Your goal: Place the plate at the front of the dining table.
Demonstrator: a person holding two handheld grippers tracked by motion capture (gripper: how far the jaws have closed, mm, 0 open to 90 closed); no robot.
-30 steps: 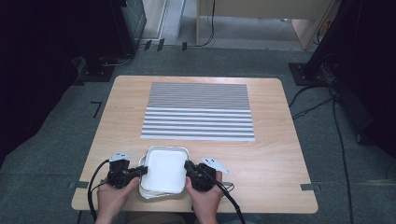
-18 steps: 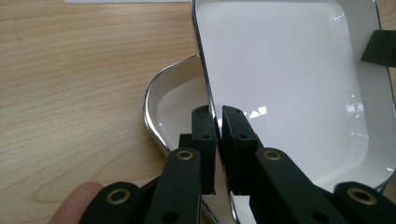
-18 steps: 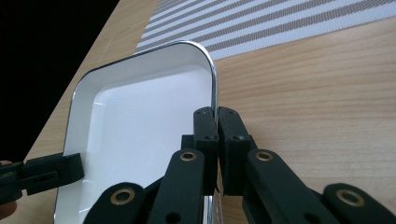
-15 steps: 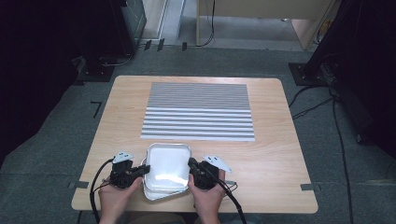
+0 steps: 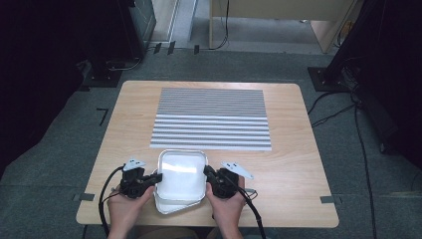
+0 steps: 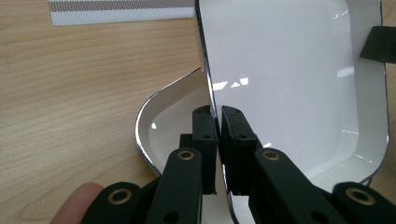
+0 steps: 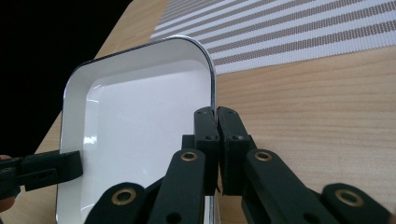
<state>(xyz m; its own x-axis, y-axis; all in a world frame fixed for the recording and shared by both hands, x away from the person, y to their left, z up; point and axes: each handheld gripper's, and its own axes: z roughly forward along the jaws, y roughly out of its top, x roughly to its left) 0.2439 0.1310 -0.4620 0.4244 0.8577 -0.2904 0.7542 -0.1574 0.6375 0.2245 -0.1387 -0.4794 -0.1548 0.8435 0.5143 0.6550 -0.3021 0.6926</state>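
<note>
left tool [image 5: 158,177]: clamped on left rim of upper tray [image 5: 181,170]
right tool [image 5: 206,172]: clamped on its right rim
lower tray [image 6: 163,121]: on worktop [image 5: 293,164], beneath

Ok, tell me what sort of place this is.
Probably a lab or recording room rather than a home: a bare wooden table stands on grey carpet with black tape marks, cables trail across the floor, and dark equipment stands ring it.

A: What lies under the upper tray [image 5: 182,172]?
B: A lower tray [image 6: 161,119], mostly covered, beside the left tool [image 6: 217,122].
A: And the right tool [image 7: 216,122]?
B: Its base is cut off at the bottom edge.
</note>
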